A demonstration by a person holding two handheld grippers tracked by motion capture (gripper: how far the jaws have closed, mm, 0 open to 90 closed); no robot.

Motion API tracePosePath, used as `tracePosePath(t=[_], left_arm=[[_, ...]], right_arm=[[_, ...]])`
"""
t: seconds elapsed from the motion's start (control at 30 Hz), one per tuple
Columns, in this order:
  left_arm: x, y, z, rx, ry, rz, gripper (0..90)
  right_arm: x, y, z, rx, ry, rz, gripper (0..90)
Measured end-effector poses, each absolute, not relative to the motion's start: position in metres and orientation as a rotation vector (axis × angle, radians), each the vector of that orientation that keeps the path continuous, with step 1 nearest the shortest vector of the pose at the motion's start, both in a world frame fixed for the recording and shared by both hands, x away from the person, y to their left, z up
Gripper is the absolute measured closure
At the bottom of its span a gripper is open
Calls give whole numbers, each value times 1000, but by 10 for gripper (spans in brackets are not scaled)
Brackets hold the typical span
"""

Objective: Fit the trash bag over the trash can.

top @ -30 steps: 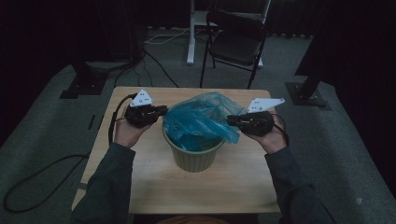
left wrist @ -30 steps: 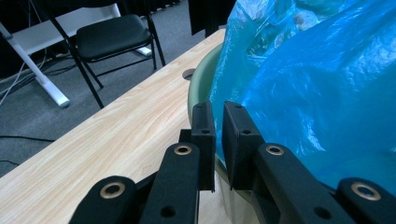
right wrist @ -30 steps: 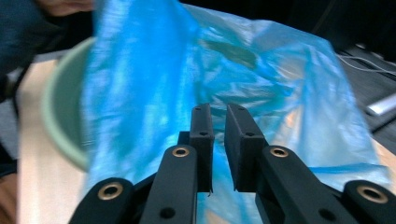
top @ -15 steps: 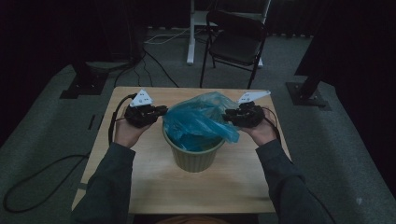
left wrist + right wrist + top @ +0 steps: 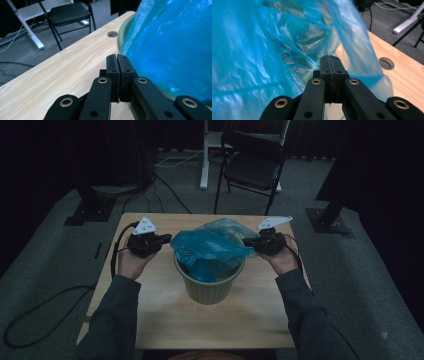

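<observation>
1. Here, a person at a wooden bench point(image 5: 150, 310) works a blue plastic bag point(image 5: 210, 251) into a pale green bin point(image 5: 210, 290), a gripper on each side of the rim.
2. The left gripper point(image 5: 161, 240) sits just beside the bag's left edge; its jaws have just been closing and now meet with nothing visibly between them.
3. The right gripper point(image 5: 248, 243) is at the bag's right edge; its jaws too have just been closing and are pressed together. Whether film is pinched there I cannot tell.
4. The step looks like fitting the liner over the rim; next, each side likely needs a sure pinch of film, then a pull outward and down.
5. The bag is thin, translucent and crumpled, billowing above the bin at mid-bench, partly tucked inside.
</observation>
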State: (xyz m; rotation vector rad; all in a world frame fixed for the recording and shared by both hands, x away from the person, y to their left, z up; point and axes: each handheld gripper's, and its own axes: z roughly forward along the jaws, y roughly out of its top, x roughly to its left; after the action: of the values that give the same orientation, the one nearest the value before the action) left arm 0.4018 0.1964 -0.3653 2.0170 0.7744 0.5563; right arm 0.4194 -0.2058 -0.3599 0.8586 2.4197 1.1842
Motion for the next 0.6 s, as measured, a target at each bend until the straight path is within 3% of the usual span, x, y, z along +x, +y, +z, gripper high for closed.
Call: tracePosePath(t=[0.23, 0.6], left_arm=[[401, 204, -365, 1971, 792, 549, 842], [400, 181, -335, 1944, 703, 579, 774]], right_arm=[[419, -210, -362, 869, 2415, 1190, 898], [414, -208, -355, 829, 2407, 1212, 879]])
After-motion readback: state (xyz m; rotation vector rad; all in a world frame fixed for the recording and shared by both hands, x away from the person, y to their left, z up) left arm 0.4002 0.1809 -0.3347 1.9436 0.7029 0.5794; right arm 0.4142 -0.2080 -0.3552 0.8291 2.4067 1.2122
